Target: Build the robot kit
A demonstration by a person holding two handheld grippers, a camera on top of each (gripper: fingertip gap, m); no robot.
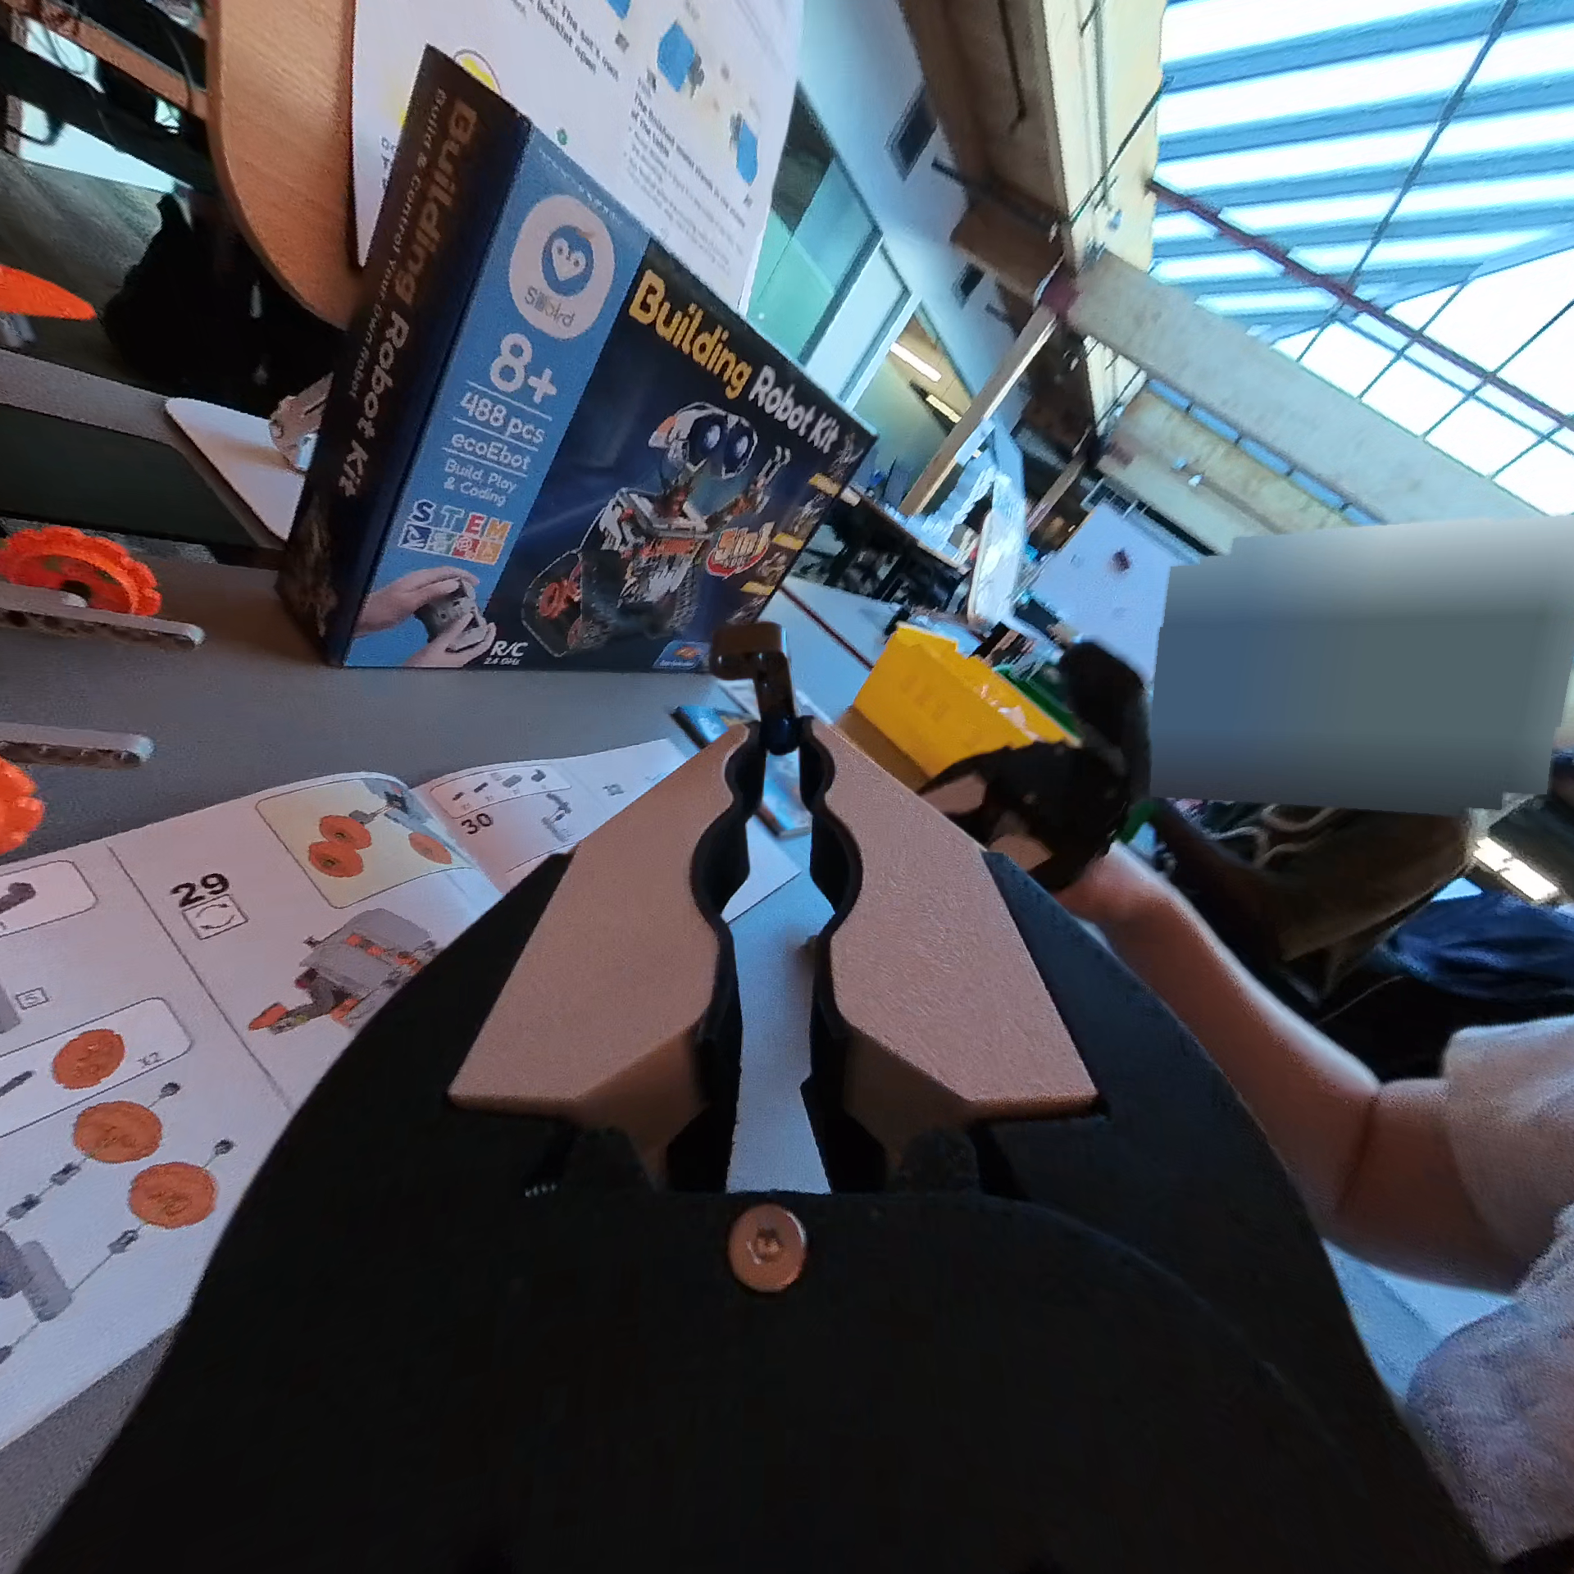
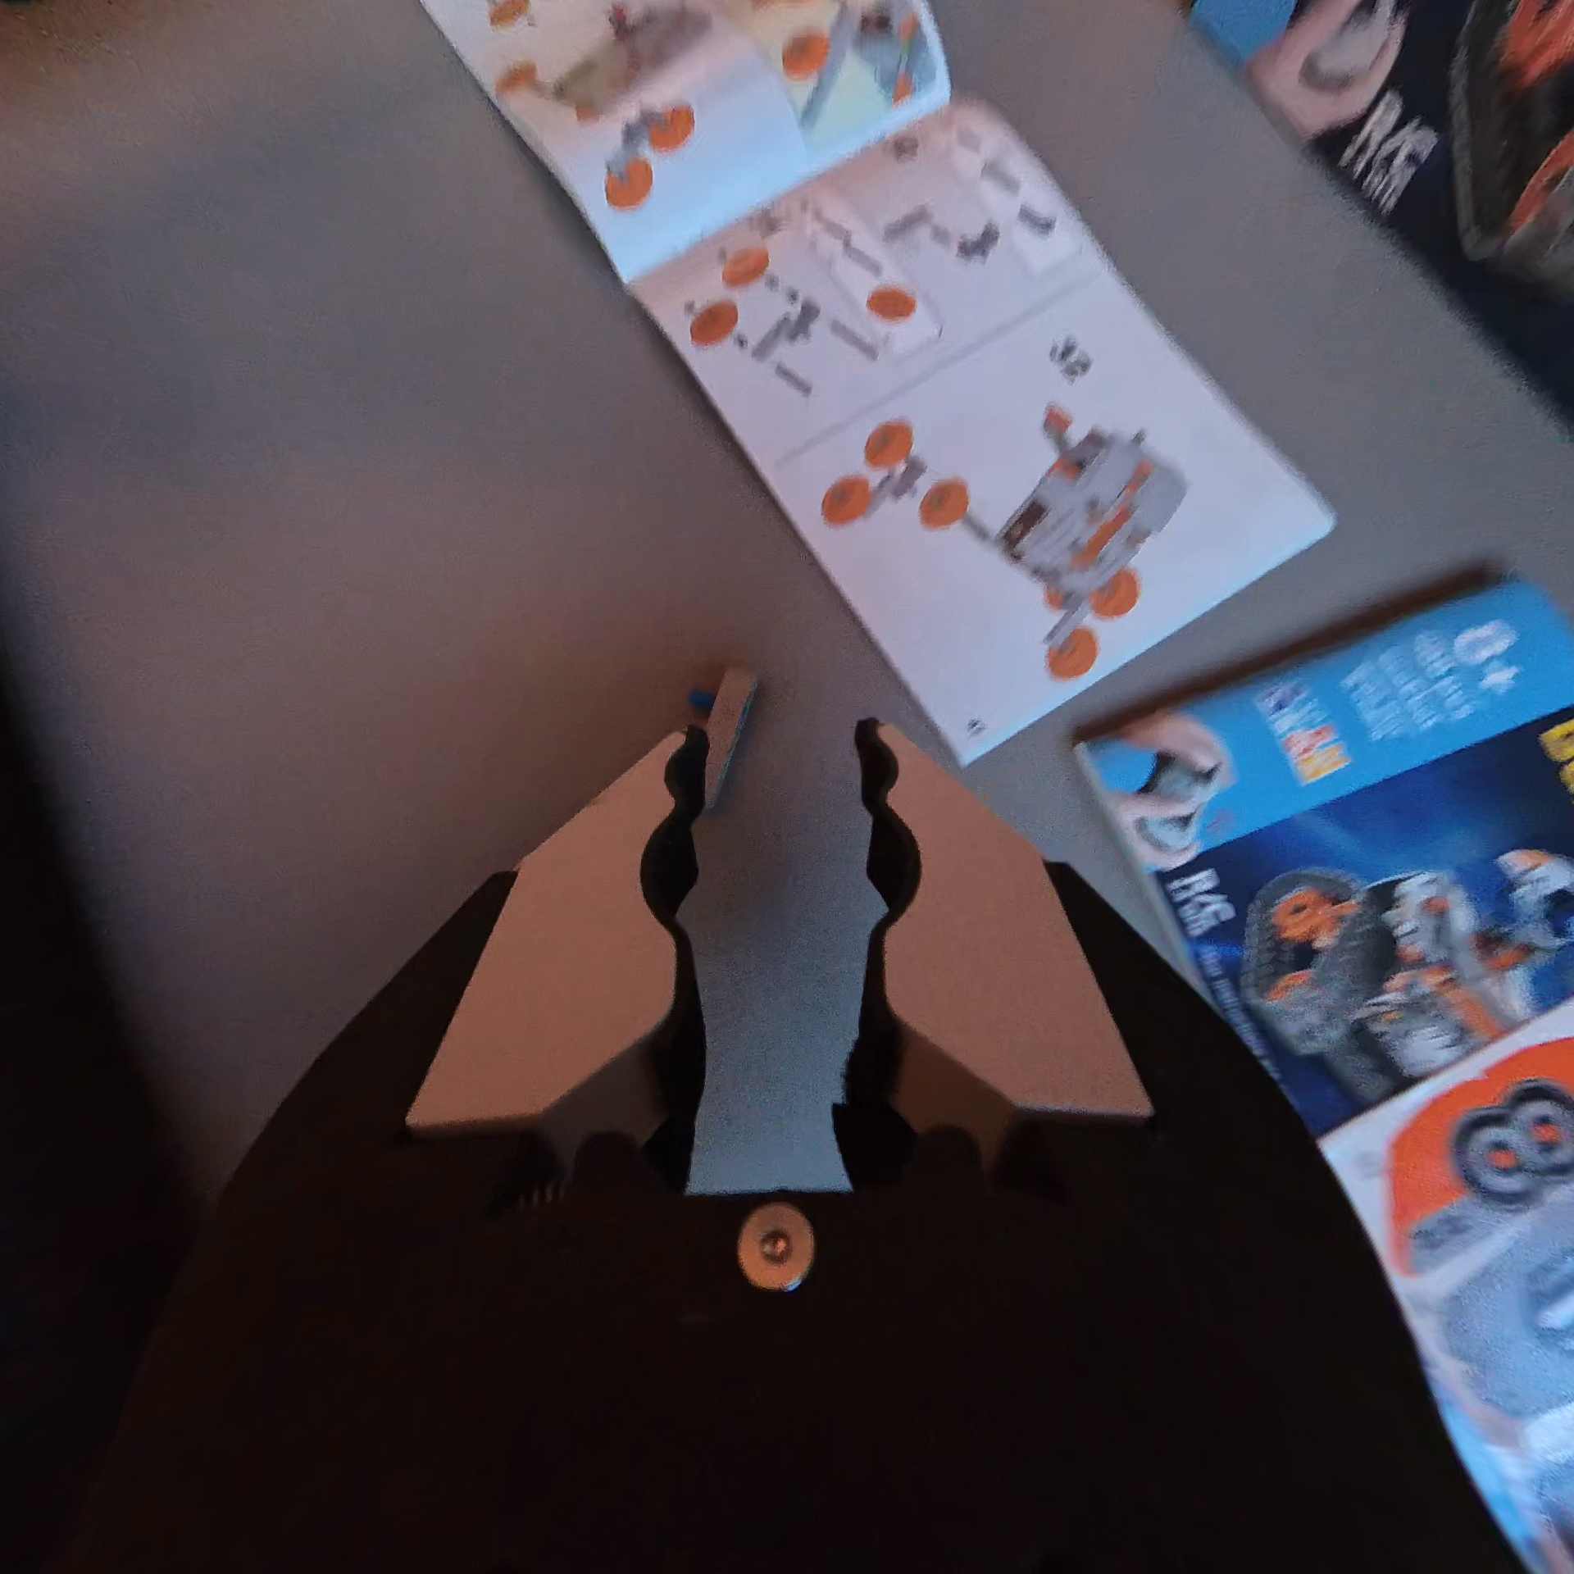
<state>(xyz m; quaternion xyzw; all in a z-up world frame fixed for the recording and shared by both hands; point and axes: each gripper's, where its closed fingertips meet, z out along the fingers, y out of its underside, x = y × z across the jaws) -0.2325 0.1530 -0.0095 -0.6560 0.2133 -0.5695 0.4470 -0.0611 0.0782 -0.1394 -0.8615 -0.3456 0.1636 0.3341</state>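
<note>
My left gripper [image 1: 777,739] is shut on a small black connector piece [image 1: 761,669] with a blue pin at its base. The piece sticks up past the fingertips, above the open instruction booklet [image 1: 255,937]. My right gripper [image 2: 779,737] is open and empty over the grey table [image 2: 341,511]. A small grey piece [image 2: 731,724] with a blue pin lies right beside its left fingertip [image 2: 694,749]; I cannot tell whether they touch. The right gripper also shows in the left wrist view [image 1: 992,818], held by a person's arm.
A blue robot kit box [image 1: 545,426] stands behind the booklet and shows at the right in the right wrist view [image 2: 1363,852]. Orange gears [image 1: 81,566] and grey beams [image 1: 102,626] lie at the left. A yellow bin [image 1: 937,698] sits farther back. The booklet [image 2: 979,511] lies ahead of the right gripper. Left tips to right tips: about 25 cm.
</note>
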